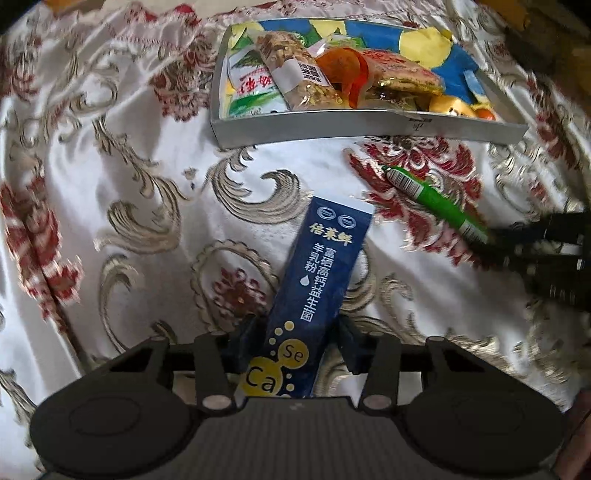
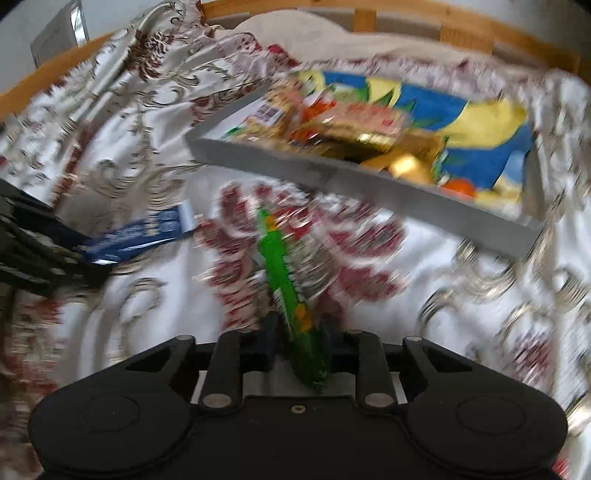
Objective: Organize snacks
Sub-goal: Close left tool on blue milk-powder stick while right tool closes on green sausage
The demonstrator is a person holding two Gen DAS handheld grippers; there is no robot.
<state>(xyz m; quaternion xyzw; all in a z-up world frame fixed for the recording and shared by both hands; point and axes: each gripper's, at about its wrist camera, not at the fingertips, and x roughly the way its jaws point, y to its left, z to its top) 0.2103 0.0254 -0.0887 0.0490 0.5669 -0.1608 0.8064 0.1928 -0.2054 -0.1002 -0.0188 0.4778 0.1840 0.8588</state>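
Note:
My left gripper [image 1: 295, 332] is shut on a long dark blue sachet [image 1: 321, 273] with Chinese print and yellow dots, held above the cloth and pointing toward the tray. My right gripper [image 2: 297, 332] is shut on a thin green snack stick [image 2: 284, 280]; this stick also shows at the right of the left wrist view [image 1: 436, 199]. A shallow grey tray [image 1: 369, 127] lies ahead with several snack packets in it on a blue and yellow liner. In the right wrist view the tray [image 2: 332, 177] is blurred, and the blue sachet [image 2: 140, 236] shows at the left.
A white satin cloth [image 1: 129, 184] with red and beige floral embroidery covers the surface. A wooden rail [image 2: 443, 26] runs along the far edge. The right gripper body [image 1: 546, 258] shows at the right edge of the left wrist view.

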